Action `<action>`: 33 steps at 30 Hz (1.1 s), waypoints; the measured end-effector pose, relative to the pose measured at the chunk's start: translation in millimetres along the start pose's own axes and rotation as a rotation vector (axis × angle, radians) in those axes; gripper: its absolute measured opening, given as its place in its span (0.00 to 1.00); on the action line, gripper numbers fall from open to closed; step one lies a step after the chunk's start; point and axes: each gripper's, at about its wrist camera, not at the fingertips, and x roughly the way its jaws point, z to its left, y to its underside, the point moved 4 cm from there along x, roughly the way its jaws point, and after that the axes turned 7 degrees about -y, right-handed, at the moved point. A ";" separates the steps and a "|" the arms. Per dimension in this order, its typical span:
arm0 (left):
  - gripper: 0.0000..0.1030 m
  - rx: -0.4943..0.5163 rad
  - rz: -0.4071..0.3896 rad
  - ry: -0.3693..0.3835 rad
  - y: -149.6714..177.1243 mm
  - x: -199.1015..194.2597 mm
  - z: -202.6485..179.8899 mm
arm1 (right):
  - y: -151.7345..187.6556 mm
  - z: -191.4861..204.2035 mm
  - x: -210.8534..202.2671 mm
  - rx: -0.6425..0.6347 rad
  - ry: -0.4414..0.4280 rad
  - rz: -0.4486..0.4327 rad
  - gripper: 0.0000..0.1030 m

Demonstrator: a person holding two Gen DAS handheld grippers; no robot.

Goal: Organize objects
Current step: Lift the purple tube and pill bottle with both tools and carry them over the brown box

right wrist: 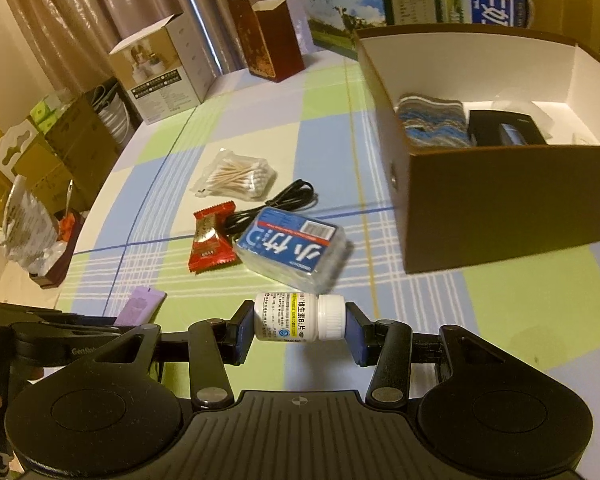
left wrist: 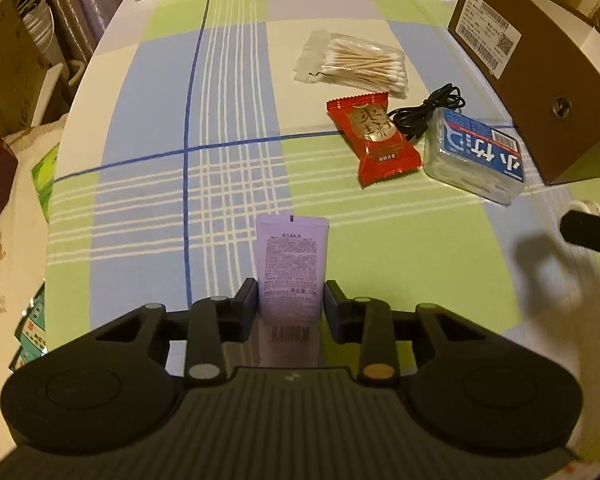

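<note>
A table under a checked cloth (left wrist: 228, 128) of green, blue and cream fills both views, with cartons ranged along its far edge. Left gripper (left wrist: 291, 300): fingers pinching a lilac tube (left wrist: 292, 268) that points straight ahead of the claw. Ahead and to its right lie a bag of cotton swabs (left wrist: 356, 62), a red sachet (left wrist: 374, 138), a coiled black cable (left wrist: 428, 114) and a clear blue-labelled box (left wrist: 474, 156), the last three touching one another. Right gripper (right wrist: 299, 324): fingers clamped on a white pill bottle (right wrist: 296, 317) held crosswise, cap toward the right finger. Ahead and right of this claw stands an open brown box (right wrist: 500, 196) holding a striped cloth (right wrist: 434, 122) and a dark item (right wrist: 504, 128).
</note>
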 end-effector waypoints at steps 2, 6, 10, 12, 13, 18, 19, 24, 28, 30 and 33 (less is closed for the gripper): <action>0.29 0.005 -0.002 -0.004 3.4 -2.1 -1.8 | 3.4 -2.2 -5.0 0.003 0.003 -0.003 0.43; 0.29 0.009 -0.002 0.001 11.1 -7.4 -8.2 | 10.2 -6.6 -14.7 0.004 0.005 -0.004 0.43; 0.29 0.018 -0.011 0.014 18.4 -15.7 -15.6 | 15.2 -10.2 -24.2 -0.003 0.000 -0.008 0.43; 0.29 0.021 -0.025 0.020 21.8 -22.3 -19.9 | 16.9 -12.2 -29.6 -0.009 -0.005 -0.012 0.43; 0.29 0.024 -0.032 0.021 23.2 -25.5 -22.3 | 17.7 -13.1 -32.2 -0.012 -0.007 -0.013 0.43; 0.29 0.024 -0.067 0.027 27.4 -44.3 -35.0 | 19.2 -22.9 -47.7 -0.018 -0.018 -0.025 0.43; 0.29 0.023 -0.073 0.028 27.9 -48.1 -37.8 | 19.3 -25.6 -50.7 -0.018 -0.019 -0.027 0.43; 0.29 0.029 -0.102 0.041 27.5 -66.1 -57.5 | 19.0 -42.9 -68.2 -0.014 -0.018 -0.045 0.43; 0.29 0.036 -0.122 0.055 26.2 -77.0 -75.3 | 18.5 -58.2 -82.0 -0.004 -0.014 -0.062 0.43; 0.28 0.042 -0.135 0.063 24.5 -82.8 -84.1 | 17.8 -65.7 -88.4 0.002 -0.013 -0.071 0.43; 0.28 0.053 -0.155 0.079 21.3 -92.1 -97.8 | 16.3 -77.3 -97.6 0.007 -0.009 -0.082 0.43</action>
